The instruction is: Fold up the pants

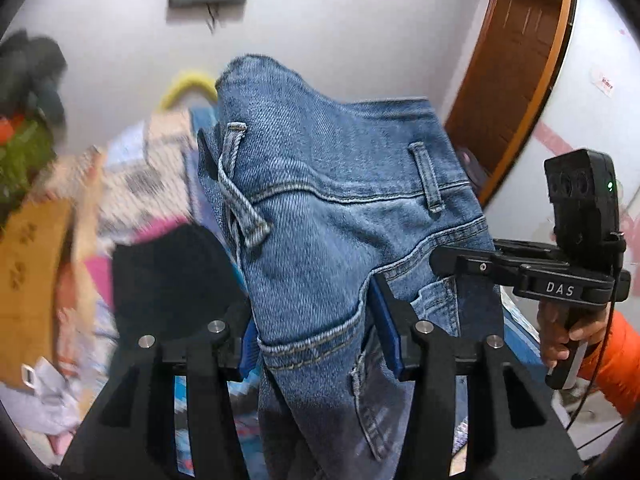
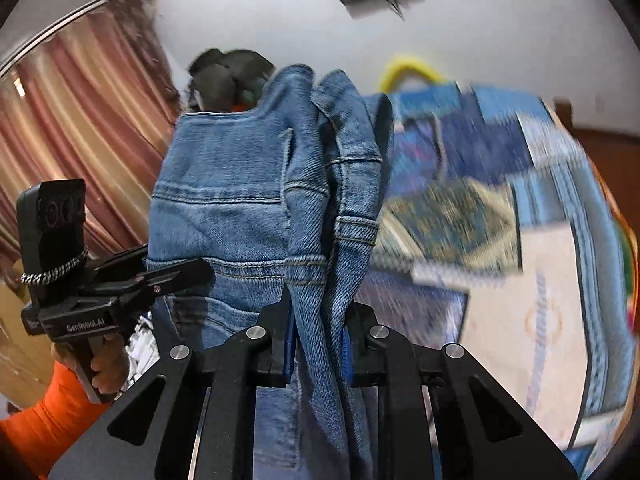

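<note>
1 pair of blue jeans (image 1: 340, 216) hangs in the air above the patterned bedding (image 2: 500, 200), clamped by 2 grippers: left gripper (image 1: 316, 320) and right gripper (image 2: 320, 332), each pinching bunched denim. Only the left view shows the wooden door (image 1: 516, 80); only the right, the curtain (image 2: 80, 120)

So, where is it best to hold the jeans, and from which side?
Grip the jeans at the waistband, one gripper at each end, from below. The left gripper and right gripper already pinch bunched denim there, so the legs hang straight.
</note>
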`<act>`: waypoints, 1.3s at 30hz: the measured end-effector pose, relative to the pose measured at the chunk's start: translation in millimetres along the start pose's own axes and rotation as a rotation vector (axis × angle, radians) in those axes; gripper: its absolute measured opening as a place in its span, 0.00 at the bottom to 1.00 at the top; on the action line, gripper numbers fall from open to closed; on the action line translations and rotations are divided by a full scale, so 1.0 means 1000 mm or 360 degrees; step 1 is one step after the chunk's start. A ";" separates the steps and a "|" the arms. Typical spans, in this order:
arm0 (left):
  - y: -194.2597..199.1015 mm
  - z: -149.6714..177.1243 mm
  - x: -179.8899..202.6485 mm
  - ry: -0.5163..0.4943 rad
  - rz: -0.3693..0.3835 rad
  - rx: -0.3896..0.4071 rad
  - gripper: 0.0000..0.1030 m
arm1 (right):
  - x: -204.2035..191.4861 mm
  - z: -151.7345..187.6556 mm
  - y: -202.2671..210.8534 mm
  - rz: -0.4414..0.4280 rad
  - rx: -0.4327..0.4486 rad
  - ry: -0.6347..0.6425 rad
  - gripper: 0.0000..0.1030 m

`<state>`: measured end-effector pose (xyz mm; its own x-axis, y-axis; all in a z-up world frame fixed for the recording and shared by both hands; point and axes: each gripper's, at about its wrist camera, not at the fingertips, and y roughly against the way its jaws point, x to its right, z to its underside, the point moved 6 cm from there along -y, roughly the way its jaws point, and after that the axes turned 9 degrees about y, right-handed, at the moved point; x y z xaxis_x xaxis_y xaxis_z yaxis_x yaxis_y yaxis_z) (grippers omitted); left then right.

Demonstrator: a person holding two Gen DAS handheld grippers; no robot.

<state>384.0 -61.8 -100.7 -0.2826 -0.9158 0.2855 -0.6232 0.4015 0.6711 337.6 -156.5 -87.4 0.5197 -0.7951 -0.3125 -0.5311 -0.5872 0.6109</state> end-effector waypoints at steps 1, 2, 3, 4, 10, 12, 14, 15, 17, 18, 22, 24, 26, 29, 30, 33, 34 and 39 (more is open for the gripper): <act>0.005 -0.005 -0.003 -0.0010 -0.0022 0.0033 0.47 | -0.004 -0.008 -0.001 0.0002 0.0019 0.0022 0.15; 0.010 -0.010 -0.007 -0.0017 -0.0043 0.0064 0.47 | -0.006 -0.015 -0.002 0.0000 0.0037 0.0043 0.15; 0.016 -0.019 -0.015 -0.0017 -0.0072 0.0107 0.47 | -0.011 -0.023 -0.005 -0.0004 0.0055 0.0061 0.15; 0.019 -0.025 -0.021 -0.0007 -0.0090 0.0132 0.47 | -0.017 -0.034 -0.011 -0.0012 0.0074 0.0080 0.15; 0.029 -0.050 -0.069 0.0087 -0.0178 0.0237 0.47 | -0.034 -0.067 -0.049 -0.0037 0.0107 0.0139 0.15; 0.030 -0.053 -0.082 0.0118 -0.0203 0.0254 0.47 | -0.038 -0.073 -0.065 -0.0044 0.0103 0.0150 0.15; 0.026 -0.056 -0.101 0.0166 -0.0242 0.0265 0.47 | -0.044 -0.079 -0.082 -0.0053 0.0085 0.0156 0.15; 0.024 -0.055 -0.109 0.0189 -0.0254 0.0269 0.47 | -0.045 -0.080 -0.091 -0.0061 0.0076 0.0154 0.15; 0.015 -0.057 -0.127 0.0246 -0.0270 0.0264 0.47 | -0.046 -0.084 -0.110 -0.0069 0.0048 0.0153 0.15; 0.014 -0.056 -0.133 0.0264 -0.0274 0.0262 0.47 | -0.047 -0.084 -0.119 -0.0069 0.0034 0.0154 0.15; -0.013 -0.060 -0.177 0.0390 -0.0301 0.0219 0.47 | -0.045 -0.083 -0.162 -0.0066 -0.0032 0.0140 0.15; -0.025 -0.058 -0.192 0.0417 -0.0331 0.0192 0.47 | -0.043 -0.082 -0.177 -0.0061 -0.0061 0.0137 0.15; -0.039 -0.057 -0.204 0.0415 -0.0397 0.0169 0.47 | -0.039 -0.081 -0.196 -0.0050 -0.0096 0.0130 0.15; -0.062 -0.055 -0.217 0.0410 -0.0469 0.0149 0.47 | -0.030 -0.078 -0.222 -0.0028 -0.0138 0.0112 0.15; -0.067 -0.054 -0.218 0.0411 -0.0477 0.0140 0.47 | -0.028 -0.077 -0.229 -0.0021 -0.0146 0.0107 0.15; -0.095 -0.049 -0.236 0.0489 -0.0474 0.0079 0.47 | -0.015 -0.075 -0.256 0.0008 -0.0198 0.0102 0.15; -0.102 -0.047 -0.239 0.0510 -0.0476 0.0065 0.47 | -0.011 -0.073 -0.262 0.0013 -0.0222 0.0100 0.15; -0.145 -0.034 -0.258 0.0557 -0.0525 -0.0002 0.47 | 0.005 -0.060 -0.294 0.0070 -0.0338 0.0112 0.15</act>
<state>572.4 115.5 -248.3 0.1928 -0.9432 0.2707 -0.6376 0.0893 0.7652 536.1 21.2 -225.0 0.5483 -0.8025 -0.2353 -0.4053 -0.5012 0.7646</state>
